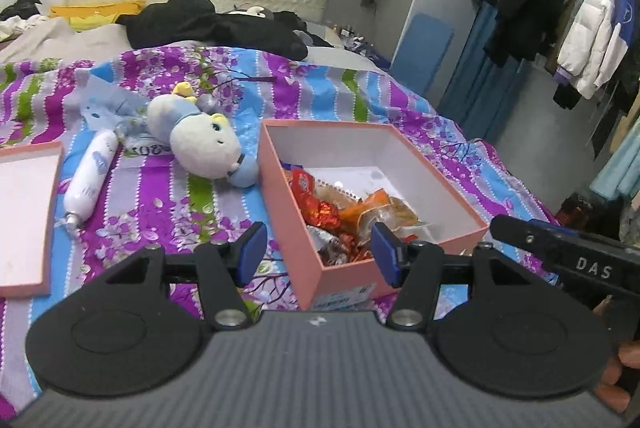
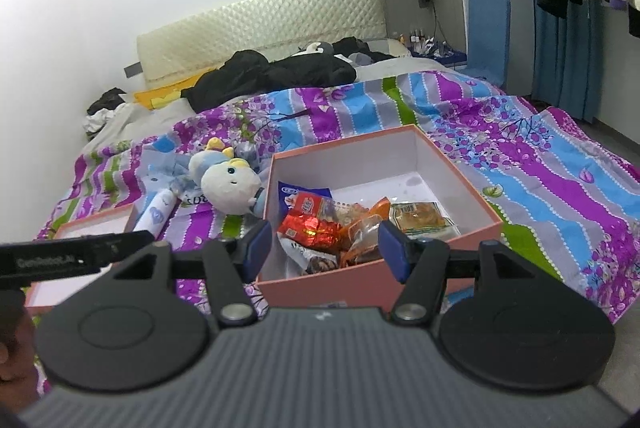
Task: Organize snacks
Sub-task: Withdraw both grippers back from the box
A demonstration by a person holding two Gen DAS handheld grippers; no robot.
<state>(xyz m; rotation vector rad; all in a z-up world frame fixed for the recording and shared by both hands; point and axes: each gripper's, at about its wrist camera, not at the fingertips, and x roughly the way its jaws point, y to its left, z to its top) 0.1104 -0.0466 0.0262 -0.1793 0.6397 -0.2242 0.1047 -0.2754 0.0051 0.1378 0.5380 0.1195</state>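
An open pink box (image 1: 348, 282) (image 2: 320, 288) with a white inside sits on the striped bedspread. Several wrapped snacks (image 1: 340, 216) (image 2: 320, 228) lie piled in its near half; the far half is bare. My left gripper (image 1: 320, 254) hovers open above the box's near left corner, nothing between its blue pads. My right gripper (image 2: 326, 248) hangs open over the box's near wall, also holding nothing. The pink lid (image 1: 24, 212) (image 2: 92, 228) lies upside down to the left of the box. Each gripper's body shows at the edge of the other's view.
A white and blue plush toy (image 1: 204, 140) (image 2: 230, 188) lies just left of the box, with a white tube (image 1: 90, 180) (image 2: 154, 214) beside it. Black clothes (image 1: 208, 24) are heaped near the headboard. Hanging coats (image 1: 592, 24) and the floor are to the right of the bed.
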